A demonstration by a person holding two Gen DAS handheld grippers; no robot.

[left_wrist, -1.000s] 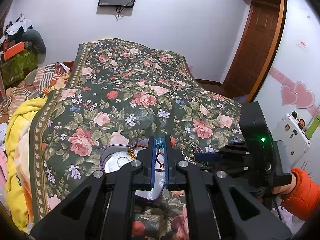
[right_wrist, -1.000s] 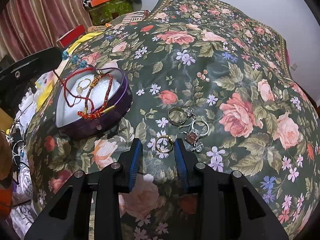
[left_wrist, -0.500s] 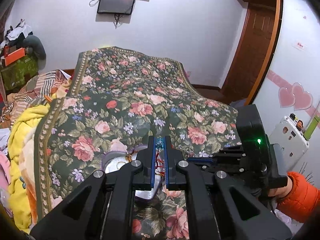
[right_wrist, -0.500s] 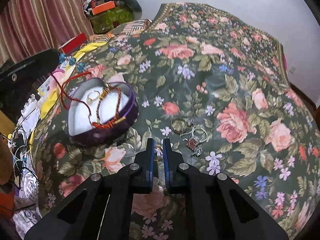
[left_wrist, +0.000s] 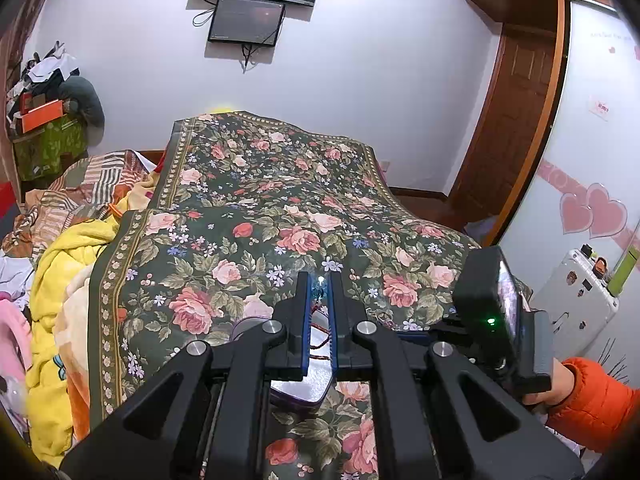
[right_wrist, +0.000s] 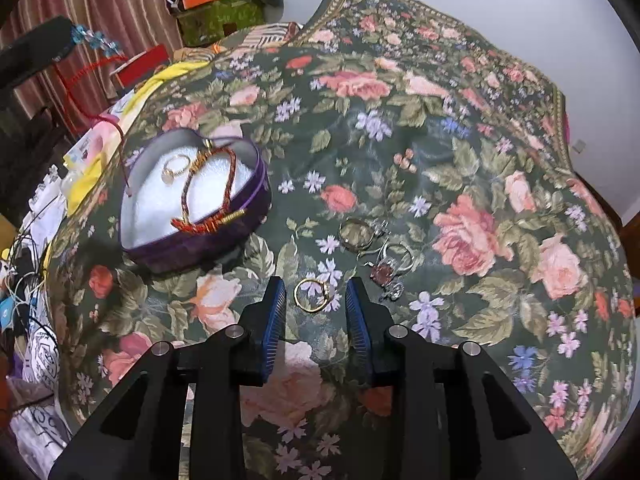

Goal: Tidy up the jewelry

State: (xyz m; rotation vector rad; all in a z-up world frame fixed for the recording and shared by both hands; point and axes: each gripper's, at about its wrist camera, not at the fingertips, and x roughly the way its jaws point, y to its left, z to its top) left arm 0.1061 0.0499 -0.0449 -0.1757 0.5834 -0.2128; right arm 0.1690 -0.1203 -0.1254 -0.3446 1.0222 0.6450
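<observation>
A purple heart-shaped box (right_wrist: 192, 200) with white lining lies on the floral bedspread; a gold ring (right_wrist: 176, 166) and a red-gold cord bracelet (right_wrist: 208, 216) lie in it. My left gripper (left_wrist: 320, 286) is shut on a red cord necklace with blue beads (right_wrist: 94, 40), holding it above the box (left_wrist: 304, 384); the cord (right_wrist: 80, 80) hangs toward the box rim. My right gripper (right_wrist: 315, 296) is open, its fingers either side of a gold ring (right_wrist: 314, 296) on the bedspread. Silver rings and a red-stone pendant (right_wrist: 380, 252) lie just right of it.
The floral bedspread (right_wrist: 440, 140) covers the bed. Yellow and striped blankets (left_wrist: 60, 264) pile at the bed's left edge. Clutter and cables (right_wrist: 28, 280) lie beside the bed. A white case (left_wrist: 576, 300) stands by the wall at right.
My left gripper has risen with the necklace, drawing its cord up out of the box. My right gripper closed near the gold ring, then opened again; the ring still lies between its fingers.
</observation>
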